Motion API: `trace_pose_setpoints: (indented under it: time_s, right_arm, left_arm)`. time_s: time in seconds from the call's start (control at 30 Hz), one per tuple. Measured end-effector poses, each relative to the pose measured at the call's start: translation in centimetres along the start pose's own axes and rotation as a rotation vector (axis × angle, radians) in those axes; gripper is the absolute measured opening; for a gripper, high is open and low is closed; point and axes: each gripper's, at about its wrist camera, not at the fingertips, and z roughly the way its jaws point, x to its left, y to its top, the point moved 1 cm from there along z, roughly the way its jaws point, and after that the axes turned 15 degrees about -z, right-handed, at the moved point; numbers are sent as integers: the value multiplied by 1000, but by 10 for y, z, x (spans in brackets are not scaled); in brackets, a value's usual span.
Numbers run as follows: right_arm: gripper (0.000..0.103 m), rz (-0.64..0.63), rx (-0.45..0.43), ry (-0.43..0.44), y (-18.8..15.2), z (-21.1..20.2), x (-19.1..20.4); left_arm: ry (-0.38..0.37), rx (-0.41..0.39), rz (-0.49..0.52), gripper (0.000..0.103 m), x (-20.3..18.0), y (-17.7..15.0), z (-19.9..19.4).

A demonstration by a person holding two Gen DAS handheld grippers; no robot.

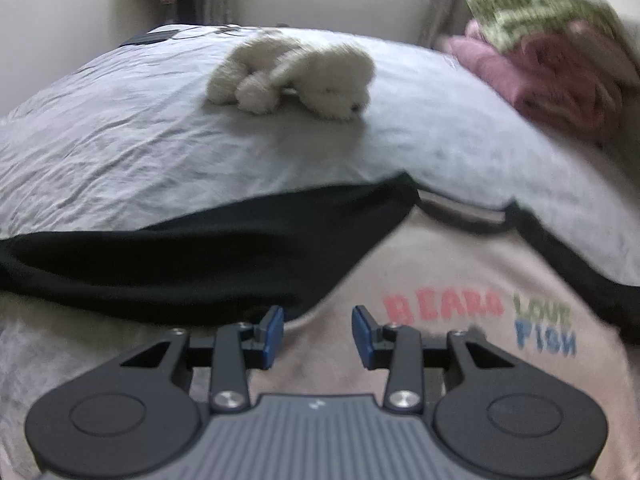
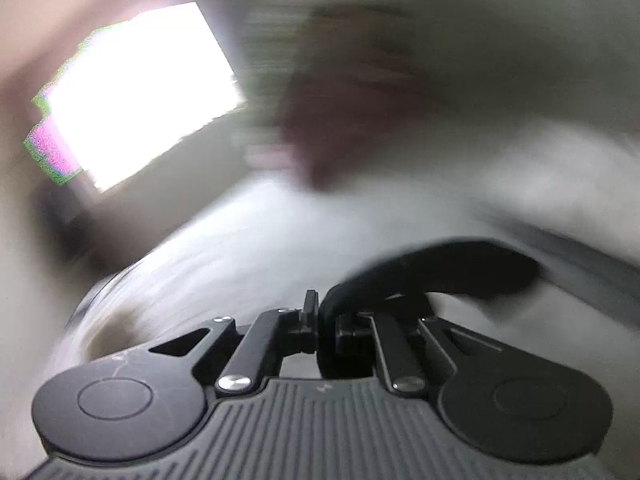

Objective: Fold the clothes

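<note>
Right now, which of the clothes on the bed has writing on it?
The beige shirt with black sleeves, spread under the open left hand-held gripper, shows coloured lettering. The pink garment and green patterned one show none.

Most of the right wrist view is being smeared by motion blur: the bright white window and a dark pinkish mass (unidentifiable) are being left shapeless. The beige printed T-shirt with black sleeves is being cut off by the frame's lower edge.

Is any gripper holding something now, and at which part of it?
The right gripper is shut on black fabric, probably the shirt's black sleeve; blur hides exactly which part. The left gripper is open above the shirt, holding nothing.
</note>
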Motion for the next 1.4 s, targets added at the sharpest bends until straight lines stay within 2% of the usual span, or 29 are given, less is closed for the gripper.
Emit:
trace_pose_setpoints:
  time_s: [0.03,0.1,0.17,0.2,0.23,0.3,0.4,0.53,0.63,0.73,0.8,1.13,1.17,1.23,1.3,1.37,1.4]
  right_arm:
    - [11,-168,-3,110,-5,7,45]
    - [12,-478,78,252,-32,15,124]
    - [16,-667,163,322,-69,18,168]
    - [27,-719,198,347,-82,18,179]
    - [33,-731,212,366,-87,16,181]
    - [35,-734,224,400,-89,11,181]
    - [52,-683,214,413,-81,7,174]
    - [53,-551,234,439,-64,13,154]
    - [53,-544,268,404,-62,13,143]
    - [53,-533,292,383,-65,14,128]
    - [53,-523,317,382,-68,19,123]
    - [53,-636,382,425,-84,21,128]
    - [53,-645,390,425,-86,21,129]
    - [53,-665,404,431,-90,23,130]
    - [53,-689,409,432,-94,25,132]
    - [53,-703,410,420,-97,28,133]
    - [48,-705,410,409,-97,29,132]
  left_arm:
    - [-7,-9,-13,39,3,3,-2]
    - [-9,-28,-41,40,10,9,-6]
    - [-9,-42,-69,41,17,13,-9]
    - [-7,-45,-81,41,20,15,-10]
    - [-8,-44,-87,41,23,16,-10]
    - [-12,-39,-93,41,26,17,-10]
    - [-20,-32,-85,41,25,16,-10]
    - [-62,-22,-76,40,21,13,-11]
    - [-90,0,-50,39,12,7,-7]
    - [-132,55,-29,38,1,-1,1]
    - [-125,69,-7,39,-6,-5,6]
    - [-93,55,76,38,-23,-11,35]
    - [-89,50,91,36,-25,-12,37]
    - [-72,41,126,11,-29,-14,41]
    - [-53,36,135,4,-31,-16,40]
    - [-47,11,122,2,-31,-12,30]
    - [-45,-4,113,1,-31,-10,25]
